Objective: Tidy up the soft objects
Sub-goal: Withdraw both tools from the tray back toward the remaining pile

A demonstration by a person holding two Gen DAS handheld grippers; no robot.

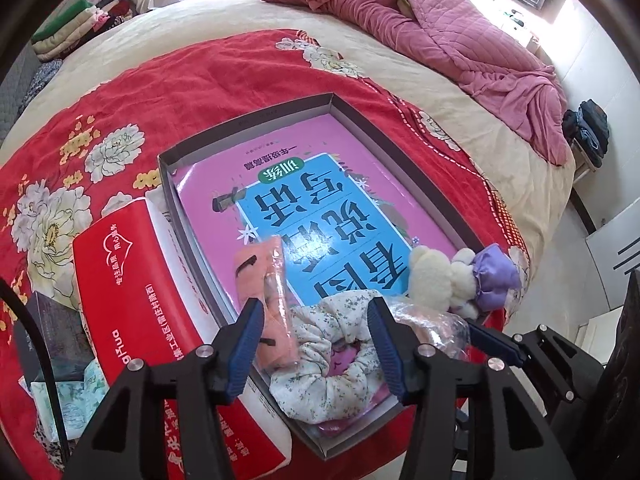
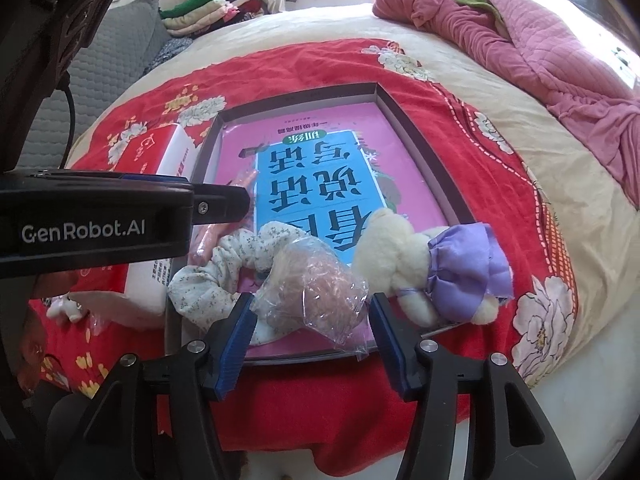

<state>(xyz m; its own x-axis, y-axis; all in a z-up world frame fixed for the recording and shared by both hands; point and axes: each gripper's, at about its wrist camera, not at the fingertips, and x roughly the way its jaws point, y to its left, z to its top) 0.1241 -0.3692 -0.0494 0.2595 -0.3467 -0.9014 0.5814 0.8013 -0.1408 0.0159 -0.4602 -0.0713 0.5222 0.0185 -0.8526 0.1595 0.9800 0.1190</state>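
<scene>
A shallow grey box (image 1: 244, 120) lies on the red floral blanket with a pink and blue book (image 1: 320, 200) in its bottom. At its near end lie a floral scrunchie (image 1: 324, 364), a pink packaged cloth (image 1: 266, 280), a clear bag with something pinkish inside (image 2: 316, 292) and a cream plush bear in a purple dress (image 2: 424, 264). My left gripper (image 1: 316, 340) stands open astride the scrunchie, its left finger beside the pink packet. My right gripper (image 2: 314, 336) is open with the clear bag between its fingers, which do not squeeze it.
A red tissue pack (image 1: 132, 280) lies against the box's left wall, with a green-patterned pack (image 1: 68, 396) nearer me. A pink quilt (image 1: 440, 32) is bunched at the far right of the bed. Folded clothes (image 2: 200, 12) are stacked at the far left. The bed edge drops off on the right.
</scene>
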